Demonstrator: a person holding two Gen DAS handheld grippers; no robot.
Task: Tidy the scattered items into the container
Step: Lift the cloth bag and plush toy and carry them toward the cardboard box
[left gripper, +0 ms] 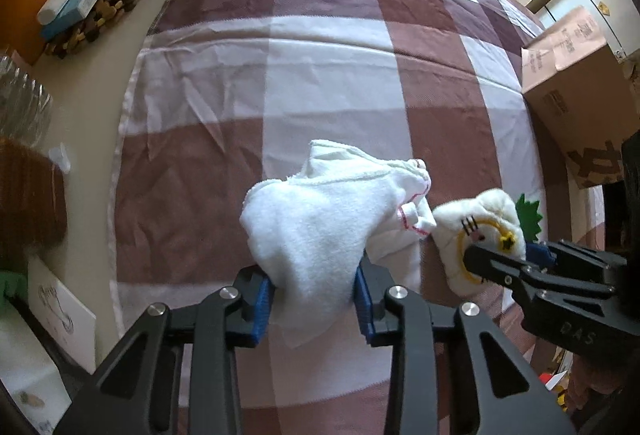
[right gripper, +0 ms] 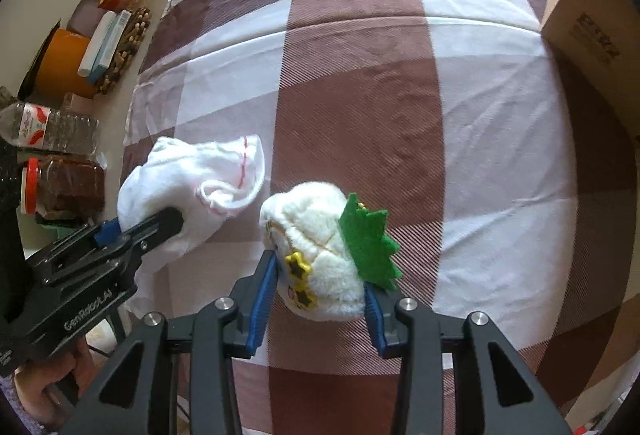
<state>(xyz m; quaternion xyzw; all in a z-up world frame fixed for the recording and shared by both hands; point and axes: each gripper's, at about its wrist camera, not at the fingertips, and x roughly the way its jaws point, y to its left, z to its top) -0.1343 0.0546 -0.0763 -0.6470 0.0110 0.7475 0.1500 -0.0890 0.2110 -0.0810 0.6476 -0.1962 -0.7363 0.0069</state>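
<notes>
Left wrist view: left gripper (left gripper: 314, 299) clamps the white cloth (left gripper: 320, 219), right gripper (right gripper: 320, 299) pinches the plush toy (right gripper: 320, 255), both over the checkered tablecloth (left gripper: 320, 75). Pickup step imo; next carry both to the cardboard box (left gripper: 572, 83), far right.

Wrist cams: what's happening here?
A person with two handheld grippers is tidying a checked tablecloth. The left gripper is closed on a white cloth; the right gripper is clamped around a white plush toy with green felt. The cardboard box sits at far right. Nothing is in it yet, as far as visible.
</notes>
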